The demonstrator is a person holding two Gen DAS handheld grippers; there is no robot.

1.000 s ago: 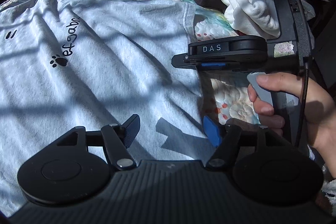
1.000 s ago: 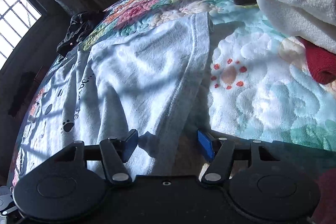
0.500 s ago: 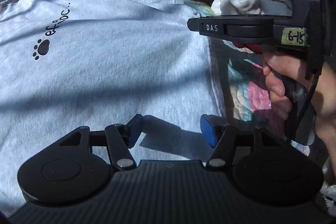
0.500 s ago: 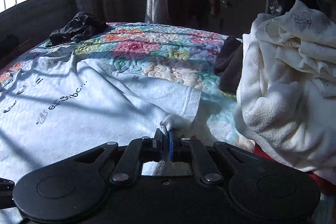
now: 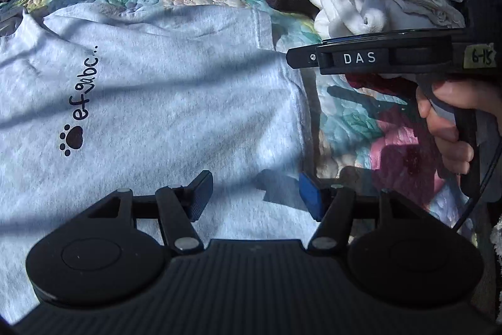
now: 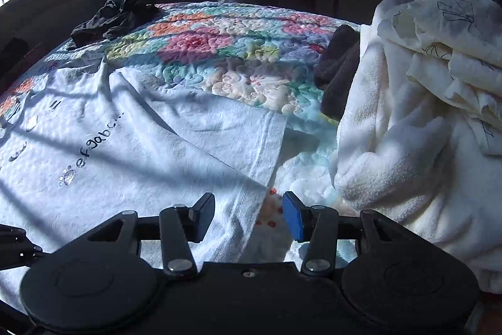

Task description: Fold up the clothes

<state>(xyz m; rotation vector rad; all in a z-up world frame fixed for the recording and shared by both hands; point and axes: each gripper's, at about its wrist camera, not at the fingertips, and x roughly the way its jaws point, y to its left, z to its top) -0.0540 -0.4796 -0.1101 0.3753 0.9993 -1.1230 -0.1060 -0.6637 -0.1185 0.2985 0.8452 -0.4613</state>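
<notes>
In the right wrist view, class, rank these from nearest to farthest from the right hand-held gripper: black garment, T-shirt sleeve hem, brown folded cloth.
1. T-shirt sleeve hem: just ahead of the right hand-held gripper.
2. Brown folded cloth: farther, right of centre, beside the white pile.
3. Black garment: farthest, at the quilt's far left edge.

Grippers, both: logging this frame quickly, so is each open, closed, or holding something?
Left gripper: open, holding nothing, over the white T-shirt.
Right gripper: open, holding nothing, the shirt's edge lying between its fingers.
</notes>
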